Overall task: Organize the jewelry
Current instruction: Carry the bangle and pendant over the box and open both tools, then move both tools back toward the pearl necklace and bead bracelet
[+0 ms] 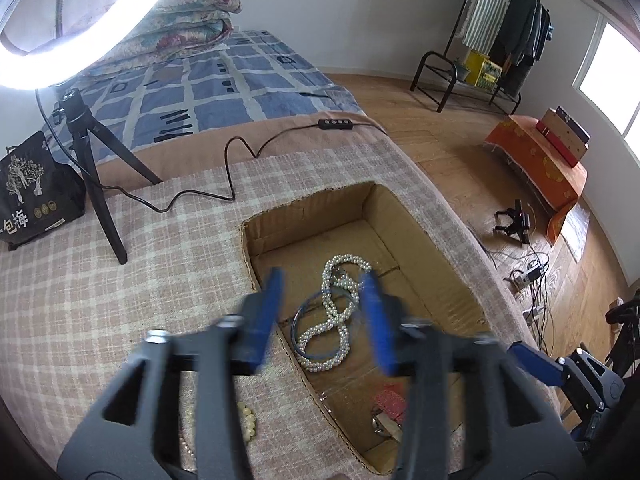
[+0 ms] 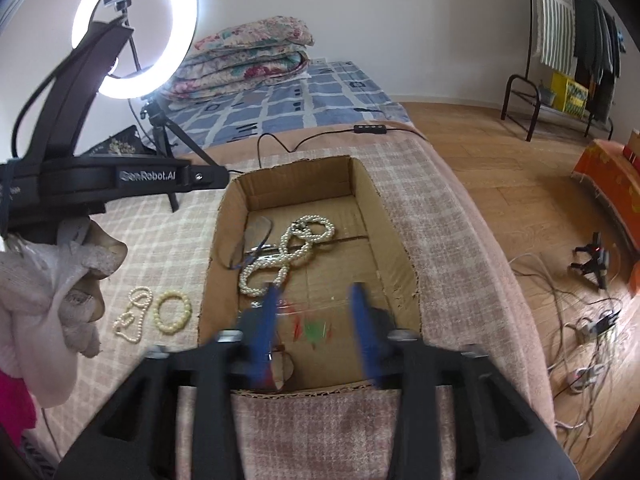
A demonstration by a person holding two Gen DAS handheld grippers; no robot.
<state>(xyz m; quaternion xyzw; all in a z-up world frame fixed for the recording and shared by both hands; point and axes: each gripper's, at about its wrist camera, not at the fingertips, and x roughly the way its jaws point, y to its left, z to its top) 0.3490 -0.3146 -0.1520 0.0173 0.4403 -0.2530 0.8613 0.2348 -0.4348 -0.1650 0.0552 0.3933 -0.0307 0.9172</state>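
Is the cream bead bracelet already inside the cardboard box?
No. In the right wrist view the cream bead bracelet lies on the checked cloth, outside the left wall of the cardboard box.

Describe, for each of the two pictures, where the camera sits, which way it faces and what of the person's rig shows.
Left wrist: sits on the left gripper, looks down past open blue fingers into the cardboard box; only its own fingers show.
Right wrist: sits on the right gripper, faces the same box; shows open fingers, the other gripper's body and a gloved hand.
Shared: box, pearl necklace, ring light, bed.
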